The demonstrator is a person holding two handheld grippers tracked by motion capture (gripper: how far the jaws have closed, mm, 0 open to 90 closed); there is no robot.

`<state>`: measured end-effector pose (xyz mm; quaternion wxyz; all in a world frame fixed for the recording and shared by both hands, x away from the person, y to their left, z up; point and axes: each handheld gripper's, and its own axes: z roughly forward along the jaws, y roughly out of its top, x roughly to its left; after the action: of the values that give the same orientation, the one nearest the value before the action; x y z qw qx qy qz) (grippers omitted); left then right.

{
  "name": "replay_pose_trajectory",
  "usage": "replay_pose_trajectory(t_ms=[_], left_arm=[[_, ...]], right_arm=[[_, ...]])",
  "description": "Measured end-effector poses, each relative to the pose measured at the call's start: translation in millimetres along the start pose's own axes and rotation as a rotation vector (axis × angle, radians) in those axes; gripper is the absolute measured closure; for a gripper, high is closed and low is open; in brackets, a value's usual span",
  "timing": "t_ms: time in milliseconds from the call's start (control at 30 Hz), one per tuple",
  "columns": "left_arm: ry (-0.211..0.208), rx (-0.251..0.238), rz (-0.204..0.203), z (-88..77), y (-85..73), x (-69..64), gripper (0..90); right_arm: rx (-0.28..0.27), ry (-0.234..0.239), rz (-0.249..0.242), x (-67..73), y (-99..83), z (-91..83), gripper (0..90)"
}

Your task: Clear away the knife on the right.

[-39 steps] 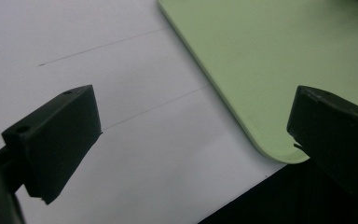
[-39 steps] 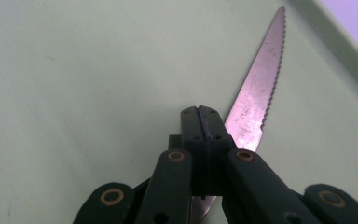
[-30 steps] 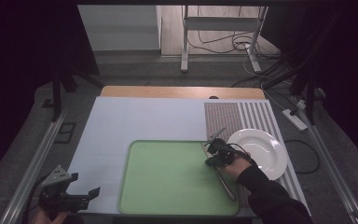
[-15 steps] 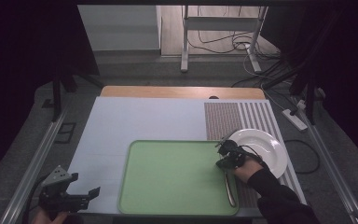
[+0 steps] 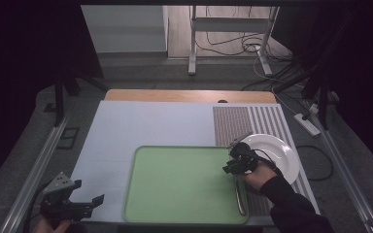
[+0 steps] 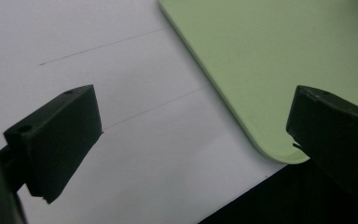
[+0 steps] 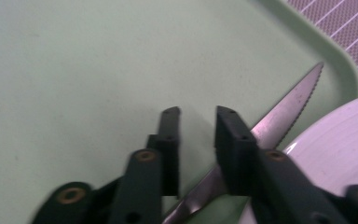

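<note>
We're over the green tray (image 5: 175, 184) now, our right tool (image 5: 236, 162) sitting above its right edge, right next to the white plate (image 5: 277, 155). From the right gripper view, the jaws stand a little apart with nothing between them, and the knife (image 7: 284, 109) lies under them on the tray, its serrated blade running out past the right-hand jaw toward the tray's corner. Its handle runs back along the tray's right rim toward us in the high view (image 5: 240, 194). So the knife looks to be set down on the tray, and we'd judge that part done: the tool has let go, or is about to lift clear.

Our left tool (image 5: 70, 201) waits at the near left corner of the surface (image 5: 141, 126), jaws wide apart, holding nothing, with the tray's near corner (image 6: 270, 93) just ahead of it.

What's left? The plate sits off the tray, on the striped mat (image 5: 252, 124), touching or slightly overlapping the tray's rim; hard to tell which. If the setting belongs on the tray, the plate would be our next piece to bring over.
</note>
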<state>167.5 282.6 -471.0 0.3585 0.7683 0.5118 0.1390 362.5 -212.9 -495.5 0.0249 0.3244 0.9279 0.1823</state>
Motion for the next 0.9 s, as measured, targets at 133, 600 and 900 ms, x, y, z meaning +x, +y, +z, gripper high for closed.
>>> replay_pose_trajectory(t_ms=[133, 600, 900], left_arm=[[0.001, 0.0, 0.0, 0.0, 0.0, -0.1, 3.0], [0.001, 0.001, 0.0, 0.1, 0.0, 0.0, 3.0], [0.0, 0.002, -0.001, 0.0, 0.0, 0.1, 3.0]], right_arm=[[-0.001, 0.002, 0.001, 0.3, 0.2, -0.2, 54.9], [-0.193, -0.029, 0.056, 11.2, -3.6, -32.8, 2.5], [-0.219, -0.033, 0.052, 7.9, -19.8, -34.7, 0.6]])
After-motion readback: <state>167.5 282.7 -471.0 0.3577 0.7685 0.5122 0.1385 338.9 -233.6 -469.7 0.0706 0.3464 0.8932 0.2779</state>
